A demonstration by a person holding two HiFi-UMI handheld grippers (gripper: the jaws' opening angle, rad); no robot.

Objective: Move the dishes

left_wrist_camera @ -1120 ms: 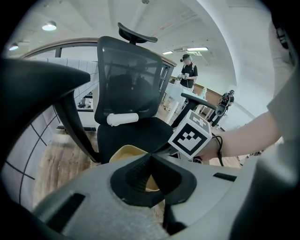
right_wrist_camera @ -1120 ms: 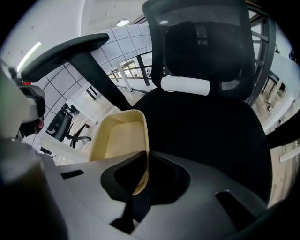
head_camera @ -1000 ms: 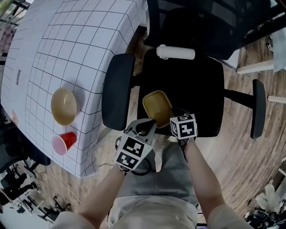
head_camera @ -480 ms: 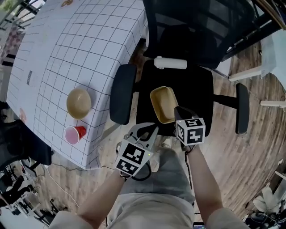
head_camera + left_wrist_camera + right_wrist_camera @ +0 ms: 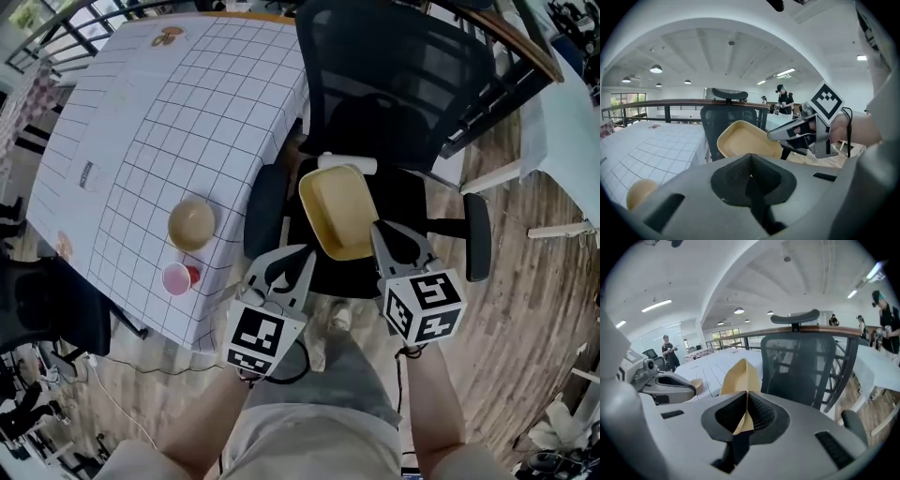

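Note:
A yellow rectangular dish (image 5: 339, 211) hangs tilted above the black chair seat (image 5: 412, 202), with my right gripper (image 5: 379, 232) shut on its near right rim. In the right gripper view the dish's edge (image 5: 740, 373) stands pinched between the jaws. My left gripper (image 5: 306, 255) is shut on nothing, just left of the dish and below it. The left gripper view shows the dish (image 5: 747, 140) with the right gripper (image 5: 787, 133) holding it. A tan bowl (image 5: 192, 223) and a red cup (image 5: 177, 278) sit near the table's front edge.
The table with the grid cloth (image 5: 169, 112) is to the left. An office chair with a mesh back (image 5: 394, 84) and armrests (image 5: 263, 206) stands against it. A white cylinder (image 5: 361, 165) on the seat is partly hidden by the dish. Wood floor lies to the right.
The right gripper has lifted the yellow dish up off the chair seat and farther forward. The left gripper has risen beside it, still shut. The bowl and cup have not moved.

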